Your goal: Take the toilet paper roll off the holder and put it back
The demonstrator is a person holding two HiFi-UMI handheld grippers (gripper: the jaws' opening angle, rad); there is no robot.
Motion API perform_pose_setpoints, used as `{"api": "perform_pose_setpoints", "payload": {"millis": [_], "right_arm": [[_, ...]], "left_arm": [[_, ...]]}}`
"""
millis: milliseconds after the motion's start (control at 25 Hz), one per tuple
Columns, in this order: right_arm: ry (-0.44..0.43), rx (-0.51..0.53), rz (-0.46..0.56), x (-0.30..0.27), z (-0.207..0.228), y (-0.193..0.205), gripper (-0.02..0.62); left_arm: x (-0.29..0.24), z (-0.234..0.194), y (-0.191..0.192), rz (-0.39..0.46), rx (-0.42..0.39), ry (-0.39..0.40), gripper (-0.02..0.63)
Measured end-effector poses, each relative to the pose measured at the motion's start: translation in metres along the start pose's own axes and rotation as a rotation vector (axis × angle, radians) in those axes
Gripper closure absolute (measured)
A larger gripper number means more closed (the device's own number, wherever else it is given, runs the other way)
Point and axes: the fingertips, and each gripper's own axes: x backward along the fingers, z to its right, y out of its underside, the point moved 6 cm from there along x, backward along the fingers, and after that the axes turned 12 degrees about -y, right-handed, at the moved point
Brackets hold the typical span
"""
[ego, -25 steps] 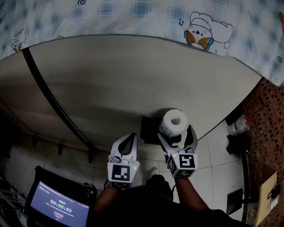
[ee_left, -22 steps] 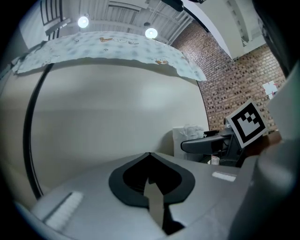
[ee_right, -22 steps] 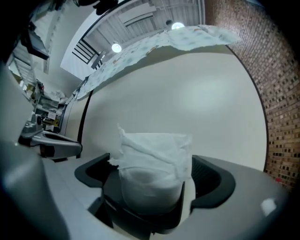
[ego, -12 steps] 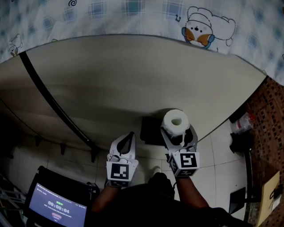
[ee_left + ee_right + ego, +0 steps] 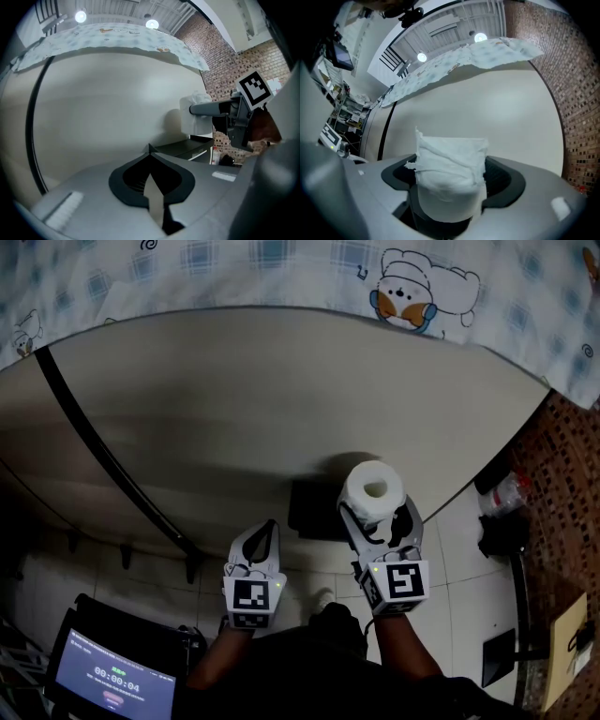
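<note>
Toilet paper roll [image 5: 376, 489] gripped by right tongs [image 5: 378, 518]; left tongs [image 5: 270, 527] closed, empty.

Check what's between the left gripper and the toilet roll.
The black holder lies between the left gripper and the roll; the head view shows it.

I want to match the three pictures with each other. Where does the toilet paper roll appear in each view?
Head view: the toilet paper roll is at lower centre-right, standing on end between the right tongs.
Left gripper view: right of centre, partly behind the right tongs.
Right gripper view: bottom centre, filling the gap between the jaws.
Shared landmark: the patterned cloth along the top edge of the beige panel.
</note>
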Motion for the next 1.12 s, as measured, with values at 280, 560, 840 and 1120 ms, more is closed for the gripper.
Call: {"api": "perform_pose_setpoints", "payload": {"millis": [280, 560, 840, 1120], "right_arm": [[0.052, 0.013, 0.013, 0.026, 0.004, -0.007, 0.170], [0.065, -0.020, -0.006, 0.039, 0.002, -0.001, 0.170], [0.082, 0.002, -0.001, 0.047, 0.009, 0.000, 0.170], [0.053, -0.003, -0.006, 0.040, 0.008, 0.001, 0.170]], "left_arm": [[0.003, 0.021, 0.027, 0.002, -0.010, 0.104, 0.588], [-0.005, 0.038, 0.056, -0.074, -0.045, 0.201, 0.515], [-0.018, 0.060, 0.079, -0.174, -0.137, 0.234, 0.446], [-0.027, 0.061, 0.073, -0.171, -0.096, 0.217, 0.448]]}}
